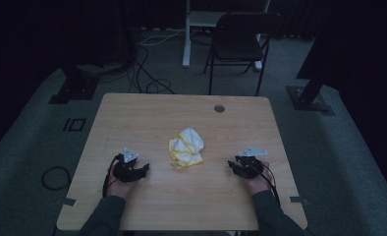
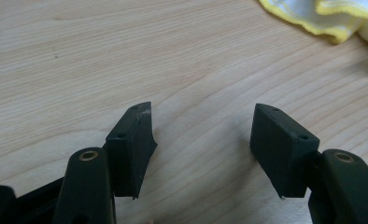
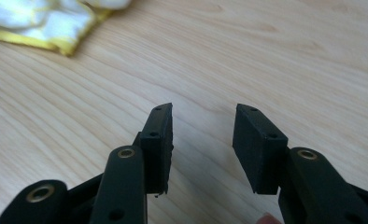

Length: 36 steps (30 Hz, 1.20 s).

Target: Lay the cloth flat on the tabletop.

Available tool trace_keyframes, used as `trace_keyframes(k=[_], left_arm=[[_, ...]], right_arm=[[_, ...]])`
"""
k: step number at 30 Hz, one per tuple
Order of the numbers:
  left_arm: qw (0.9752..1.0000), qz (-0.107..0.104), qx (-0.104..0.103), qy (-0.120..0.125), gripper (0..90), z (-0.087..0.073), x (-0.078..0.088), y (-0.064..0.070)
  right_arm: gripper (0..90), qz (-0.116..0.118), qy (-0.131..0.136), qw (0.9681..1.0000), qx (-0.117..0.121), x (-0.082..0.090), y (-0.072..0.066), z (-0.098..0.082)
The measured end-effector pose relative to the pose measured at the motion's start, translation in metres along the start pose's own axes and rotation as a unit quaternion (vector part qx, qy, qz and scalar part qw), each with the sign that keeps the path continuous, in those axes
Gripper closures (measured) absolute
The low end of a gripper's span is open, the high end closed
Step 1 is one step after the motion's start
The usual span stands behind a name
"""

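Cloth (image 1: 186, 147) — crumpled, white w/ yellow edge, mid-table, betw. both tools. Left gripper (image 1: 143, 169) & right gripper (image 1: 232, 166) — jaws spread, nothing betw. them, approx. equally near, pointing inward at cloth.

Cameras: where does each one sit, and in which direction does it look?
High view: above the person's side, looking forward and down at the table; forearms, left gripper, right gripper.
Left gripper view: along its open jaws, cloth ahead.
Right gripper view: along its open jaws.
All views share the cloth.
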<state>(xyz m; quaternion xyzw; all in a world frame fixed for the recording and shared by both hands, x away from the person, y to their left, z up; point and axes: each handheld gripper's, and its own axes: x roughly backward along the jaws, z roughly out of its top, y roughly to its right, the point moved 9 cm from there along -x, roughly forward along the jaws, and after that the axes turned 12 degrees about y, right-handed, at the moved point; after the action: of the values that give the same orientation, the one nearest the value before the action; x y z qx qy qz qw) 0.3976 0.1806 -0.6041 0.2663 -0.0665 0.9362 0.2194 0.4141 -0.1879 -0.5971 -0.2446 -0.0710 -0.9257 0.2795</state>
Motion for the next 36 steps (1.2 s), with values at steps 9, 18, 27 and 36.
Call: trace_keyframes(k=[9, 18, 27, 36], left_arm=[[0.9995, -0.027, -0.014, 0.004, 40.0, 0.007, 0.0, 0.017], [0.9985, -0.046, -0.029, 0.007, 40.3, 0.01, -0.004, 0.031], [0.9975, -0.065, -0.025, 0.012, 42.8, 0.014, -0.007, 0.043], [0.9972, -0.07, -0.026, 0.005, 48.5, 0.014, -0.014, 0.045]], right_arm=[[65.7, 0.022, 0.016, 0.9995, 0.014, 0.003, -0.016, 0.015], [64.5, 0.04, 0.03, 0.9986, 0.016, 0.0, -0.031, 0.031], [69.4, 0.057, 0.035, 0.9971, 0.035, -0.008, -0.05, 0.045], [70.5, 0.075, 0.035, 0.9952, 0.053, -0.019, -0.07, 0.054]])
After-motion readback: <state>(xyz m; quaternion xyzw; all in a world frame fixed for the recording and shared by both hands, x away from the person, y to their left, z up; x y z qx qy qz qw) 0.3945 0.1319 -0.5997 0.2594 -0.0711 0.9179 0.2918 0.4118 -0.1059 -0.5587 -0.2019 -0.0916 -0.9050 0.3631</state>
